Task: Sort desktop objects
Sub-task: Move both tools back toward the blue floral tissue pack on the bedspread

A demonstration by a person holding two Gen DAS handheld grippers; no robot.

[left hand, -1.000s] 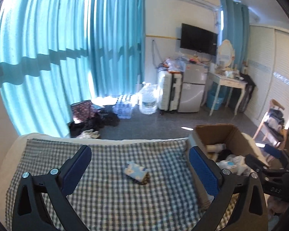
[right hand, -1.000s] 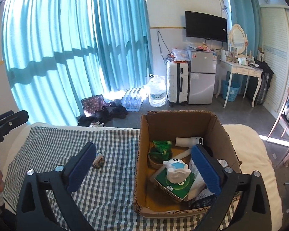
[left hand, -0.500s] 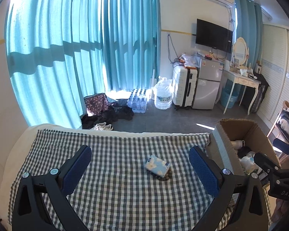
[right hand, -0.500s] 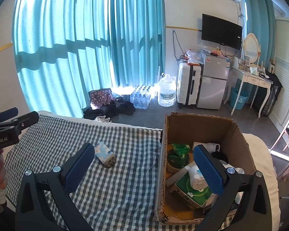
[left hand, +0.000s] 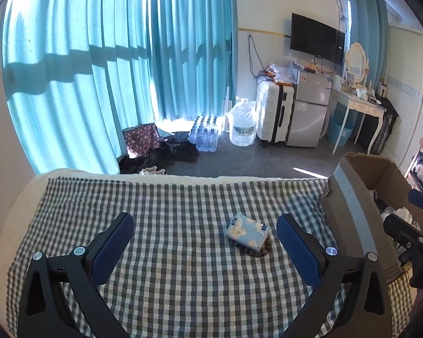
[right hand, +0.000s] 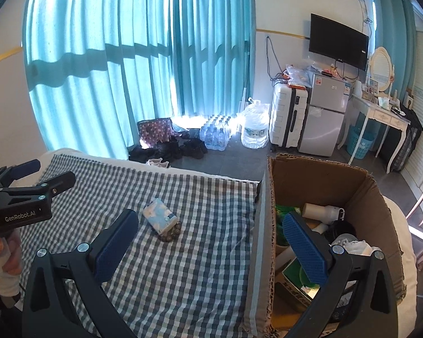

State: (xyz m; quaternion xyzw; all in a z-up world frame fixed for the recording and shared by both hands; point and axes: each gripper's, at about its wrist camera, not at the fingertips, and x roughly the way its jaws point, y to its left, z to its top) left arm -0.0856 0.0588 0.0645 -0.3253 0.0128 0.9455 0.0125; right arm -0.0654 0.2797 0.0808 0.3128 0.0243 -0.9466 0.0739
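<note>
Both grippers (left hand: 206, 236) (right hand: 208, 236) gape empty over open cloth (left hand: 169, 281); tissue pack (left hand: 246, 231) lies near box wall (left hand: 352, 214)

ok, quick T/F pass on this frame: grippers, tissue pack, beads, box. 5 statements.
1. The left gripper is open and holds nothing. True.
2. The tissue pack lies inside the cardboard box. False: it lies on the checked cloth, left of the box.
3. A string of brown beads lies against the tissue pack. True.
4. The right gripper is shut on the tissue pack. False: it is open and empty.
5. The cardboard box is empty. False: it holds several items, among them a green box.
</note>
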